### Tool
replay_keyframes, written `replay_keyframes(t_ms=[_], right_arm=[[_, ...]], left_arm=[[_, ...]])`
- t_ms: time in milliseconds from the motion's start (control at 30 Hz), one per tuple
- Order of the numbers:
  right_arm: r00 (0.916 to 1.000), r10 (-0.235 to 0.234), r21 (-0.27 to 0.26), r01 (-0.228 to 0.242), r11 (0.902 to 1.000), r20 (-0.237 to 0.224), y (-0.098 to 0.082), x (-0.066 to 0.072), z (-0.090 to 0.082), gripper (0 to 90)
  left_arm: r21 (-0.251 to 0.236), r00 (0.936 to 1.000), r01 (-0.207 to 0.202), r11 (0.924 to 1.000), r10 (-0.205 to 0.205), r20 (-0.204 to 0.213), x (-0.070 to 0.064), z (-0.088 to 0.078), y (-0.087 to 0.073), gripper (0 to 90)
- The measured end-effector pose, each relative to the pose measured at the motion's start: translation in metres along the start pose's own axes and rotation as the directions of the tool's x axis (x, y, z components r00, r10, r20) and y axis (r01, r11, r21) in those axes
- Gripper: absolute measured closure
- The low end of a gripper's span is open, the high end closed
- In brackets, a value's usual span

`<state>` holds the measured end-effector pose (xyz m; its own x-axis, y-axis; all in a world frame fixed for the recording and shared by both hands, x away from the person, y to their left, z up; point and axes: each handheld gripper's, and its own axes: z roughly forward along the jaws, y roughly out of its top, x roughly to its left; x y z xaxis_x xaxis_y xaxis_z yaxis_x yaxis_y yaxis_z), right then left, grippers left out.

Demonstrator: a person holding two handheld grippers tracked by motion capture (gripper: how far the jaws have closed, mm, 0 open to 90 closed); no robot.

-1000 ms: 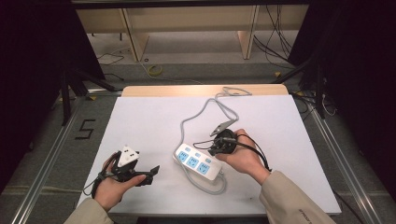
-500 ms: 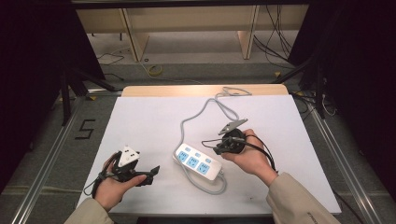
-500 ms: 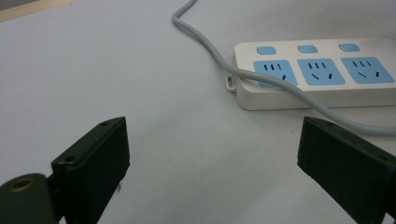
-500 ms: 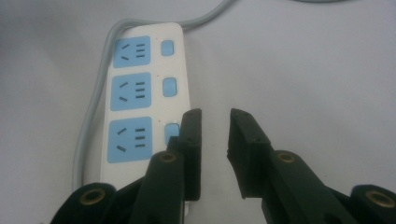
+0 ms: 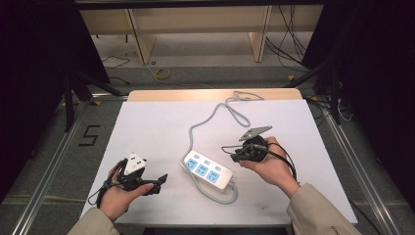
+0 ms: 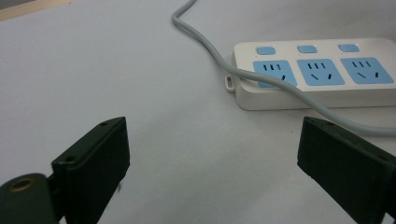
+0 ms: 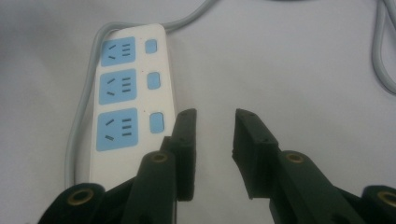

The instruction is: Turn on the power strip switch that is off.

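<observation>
White plastic with three blue sockets, the long power strip (image 5: 207, 171) lies flat on the white bench (image 5: 147, 127), near the front edge and about in the middle. Its long side runs on a slant, from about 10 o'clock down to 4 o'clock in the high view. A grey cord (image 5: 215, 115) comes out of it, loops round its near end and snakes away toward 12 o'clock, to the far edge of the bench.

The right claw (image 5: 229, 151) sits just beside the strip, at about 2 o'clock from it, and points at its far end. In the right gripper view the right claw (image 7: 214, 140) has a small gap between its two black jaws, and nothing is in the gap. The strip (image 7: 130, 107) lies just to 10 o'clock of the jaws.

The left claw (image 5: 159, 182) is at about 8 o'clock from the strip and points toward it. In the left gripper view its jaws stand wide apart and hold nothing, and the strip (image 6: 317, 70) lies ahead at about 1 o'clock, with the cord crossing over its corner.

I think the right claw is the nearer one, so it looks best placed to reach the strip first. It would need to open wider to fit across the strip's short side.
</observation>
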<state>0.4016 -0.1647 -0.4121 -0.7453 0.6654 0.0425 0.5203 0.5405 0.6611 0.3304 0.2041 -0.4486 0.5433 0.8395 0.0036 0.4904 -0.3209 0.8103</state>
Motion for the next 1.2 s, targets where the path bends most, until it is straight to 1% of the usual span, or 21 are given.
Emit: replay_keyframes(t_ms=[167, 500, 700, 733, 867, 1000, 1200], right_arm=[[0.9999, 0.009, -0.017, -0.01, 0.9998, -0.004, -0.004, -0.001, -0.004, 65.9], [0.9993, 0.033, -0.05, -0.032, 0.9982, 0.018, -0.015, -0.01, -0.015, 60.3], [0.9985, 0.05, -0.085, -0.048, 0.9952, 0.024, -0.022, -0.015, -0.022, 56.7], [0.9983, 0.051, -0.088, -0.049, 0.9949, 0.027, -0.024, -0.015, -0.023, 55.8], [0.9991, 0.041, -0.111, -0.04, 0.993, 0.009, -0.027, -0.018, -0.026, 51.4], [0.9985, 0.05, -0.121, -0.046, 0.9915, 0.024, -0.033, -0.022, -0.031, 49.6], [0.9979, 0.054, -0.154, -0.048, 0.987, 0.035, -0.04, -0.025, -0.038, 46.5]], left_arm=[[0.005, 1.0, -0.004, 1.0, 0.004, 0.001, 0.0, 0.0, 0.0, 8.9], [0.009, 1.0, -0.003, 1.0, 0.003, 0.002, 0.0, 0.0, 0.0, 9.0], [0.011, 1.0, -0.003, 0.9999, 0.003, 0.001, 0.001, 0.0, 0.0, 9.0], [0.01, 1.0, -0.002, 0.9999, 0.002, 0.001, 0.0, 0.001, 0.0, 9.0], [0.011, 1.0, -0.003, 0.9999, 0.003, 0.001, 0.001, 0.0, -0.001, 9.0], [0.011, 1.0, -0.003, 0.9999, 0.003, 0.0, 0.001, 0.0, 0.0, 9.0], [0.009, 1.0, 0.001, 1.0, -0.001, 0.0, 0.001, 0.0, -0.001, 9.0]])
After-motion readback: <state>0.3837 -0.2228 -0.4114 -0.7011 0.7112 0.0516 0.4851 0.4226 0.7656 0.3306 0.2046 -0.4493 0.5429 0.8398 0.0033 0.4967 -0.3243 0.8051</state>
